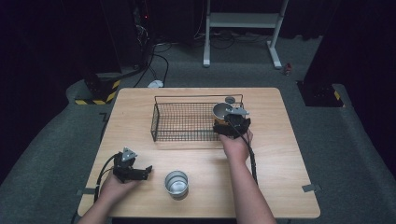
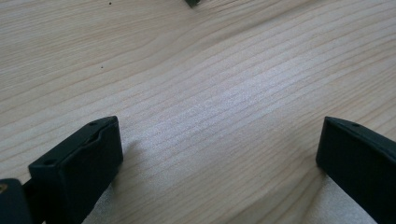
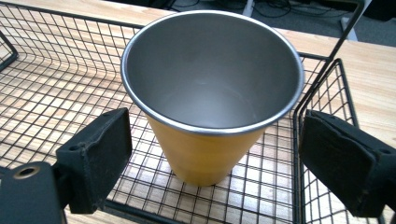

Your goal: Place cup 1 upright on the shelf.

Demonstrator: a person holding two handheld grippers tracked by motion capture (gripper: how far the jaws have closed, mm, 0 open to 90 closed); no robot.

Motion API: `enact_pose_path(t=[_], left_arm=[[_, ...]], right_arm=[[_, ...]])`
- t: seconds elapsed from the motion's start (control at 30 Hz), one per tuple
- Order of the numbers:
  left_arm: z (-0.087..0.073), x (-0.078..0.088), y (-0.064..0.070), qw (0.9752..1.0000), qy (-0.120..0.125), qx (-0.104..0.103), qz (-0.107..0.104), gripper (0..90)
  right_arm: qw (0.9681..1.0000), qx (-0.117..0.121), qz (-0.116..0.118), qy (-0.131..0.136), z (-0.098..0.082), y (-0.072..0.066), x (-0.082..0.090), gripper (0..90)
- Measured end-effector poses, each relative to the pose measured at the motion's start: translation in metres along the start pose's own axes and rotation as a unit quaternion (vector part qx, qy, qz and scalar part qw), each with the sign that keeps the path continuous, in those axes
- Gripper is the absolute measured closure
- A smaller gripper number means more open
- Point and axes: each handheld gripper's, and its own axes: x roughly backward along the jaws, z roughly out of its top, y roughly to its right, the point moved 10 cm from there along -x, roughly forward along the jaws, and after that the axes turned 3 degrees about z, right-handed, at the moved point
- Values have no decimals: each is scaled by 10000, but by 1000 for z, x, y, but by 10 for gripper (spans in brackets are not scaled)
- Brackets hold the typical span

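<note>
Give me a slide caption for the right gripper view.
Open tongs flank a yellow metal cup standing in a wire basket.

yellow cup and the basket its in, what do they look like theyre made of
Yellow cup: looks like metal, probably steel. The inside is bare brushed grey with a soft sheen and a rolled rim; the outside has a smooth yellow coat, paint or enamel, hard to tell which.
Basket: thin dark wire welded in a grid with a thicker rim rod, seemingly black-coated metal.
</note>
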Motion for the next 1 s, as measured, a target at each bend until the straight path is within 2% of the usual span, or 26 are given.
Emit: enact_pose_path(t=[0.17,0.27,0.3,0.43,0.67,1.0], left_arm=[[0,0,0,10000,-3,5,7,8],[0,0,0,10000,-2,5,4,7],[0,0,0,10000,0,3,3,7],[0,0,0,10000,-4,24,13,7],[1,-1,1,10000,9,15,14,7],[0,-1,1,10000,7,26,23,7]], right_arm=[[9999,-133,84,59,-5,-2,8,100],[9998,-8,112,151,-5,-4,13,100],[9997,-48,131,196,-5,-5,17,100],[9994,29,168,286,-6,-8,29,100],[9987,57,169,478,-10,-7,51,100],[9987,39,220,460,-43,0,74,102]])
